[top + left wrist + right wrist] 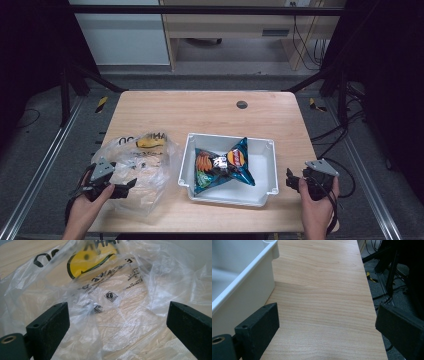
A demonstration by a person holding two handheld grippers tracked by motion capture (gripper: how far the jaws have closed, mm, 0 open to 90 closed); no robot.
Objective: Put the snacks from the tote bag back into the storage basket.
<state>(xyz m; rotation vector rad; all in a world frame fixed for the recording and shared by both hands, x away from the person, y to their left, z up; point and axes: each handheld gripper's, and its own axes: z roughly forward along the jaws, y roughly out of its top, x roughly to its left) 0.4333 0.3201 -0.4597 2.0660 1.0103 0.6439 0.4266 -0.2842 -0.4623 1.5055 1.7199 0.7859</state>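
Note:
A crumpled clear plastic bag (145,167) with a yellow logo and black print lies on the left of the wooden table (200,112). My left gripper (127,189) is at the bag's near edge, open. In the left gripper view the bag (112,290) spreads out just ahead of the wide-apart jaws of that gripper (117,315), with nothing between them. A blue chip bag (225,165) lies inside a white bin (274,167). My right gripper (290,181) rests open at the table's right edge; in its own view this gripper (327,317) has the bin wall (244,290) to its left.
A small round dark grommet (242,104) sits in the far part of the table. Bare wood stretches behind the bag and bin. Beyond the right table edge lie floor rails and cables (387,270).

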